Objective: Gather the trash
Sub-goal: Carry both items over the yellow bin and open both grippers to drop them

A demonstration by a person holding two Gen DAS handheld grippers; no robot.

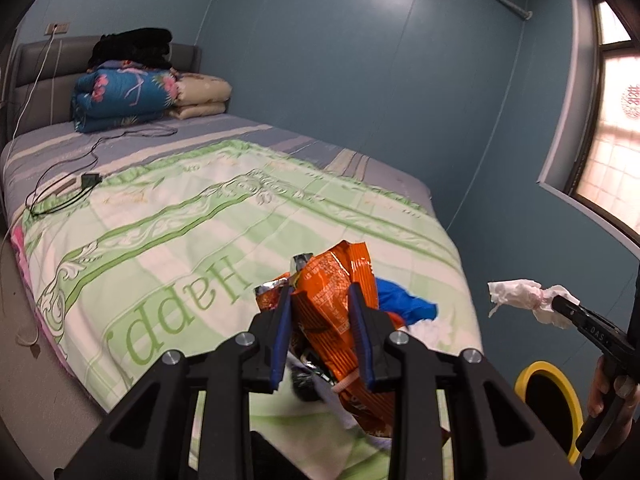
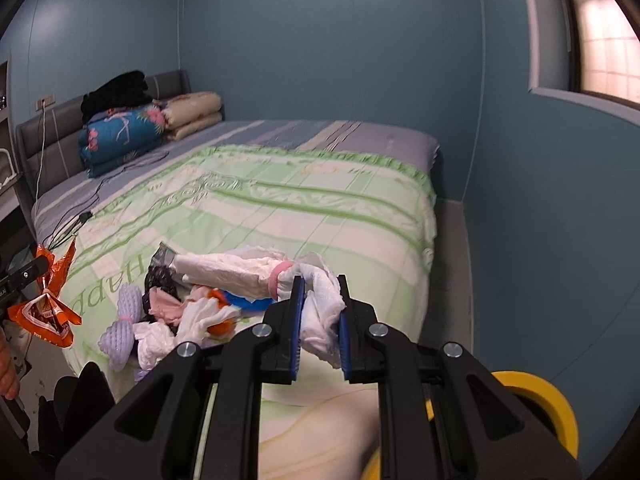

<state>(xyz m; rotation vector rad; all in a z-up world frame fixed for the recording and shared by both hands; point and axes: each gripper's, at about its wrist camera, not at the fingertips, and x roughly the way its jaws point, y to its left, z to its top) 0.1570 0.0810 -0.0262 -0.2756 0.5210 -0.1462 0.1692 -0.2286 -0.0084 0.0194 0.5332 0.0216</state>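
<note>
My left gripper (image 1: 320, 294) is shut on a crumpled orange snack bag (image 1: 336, 280) and holds it above the foot of the bed. My right gripper (image 2: 320, 284) is shut on a white paper wad (image 2: 240, 276) tied with a pink band, lifted off the bed. The left wrist view shows that wad (image 1: 520, 294) at the right, sticking out of the right gripper (image 1: 558, 302). More trash lies on the quilt: a purple foam net (image 2: 124, 320), white tissues (image 2: 192, 320), a black wrapper (image 2: 162, 276) and a blue scrap (image 2: 248, 302).
A yellow-rimmed bin (image 1: 548, 396) stands on the floor by the bed's near right corner. The green and white quilt (image 1: 180, 240) covers the bed. Folded blankets (image 1: 128, 96) sit at the headboard, with a charger and cables (image 1: 90, 180) nearby. A blue wall and a window (image 1: 612, 140) are on the right.
</note>
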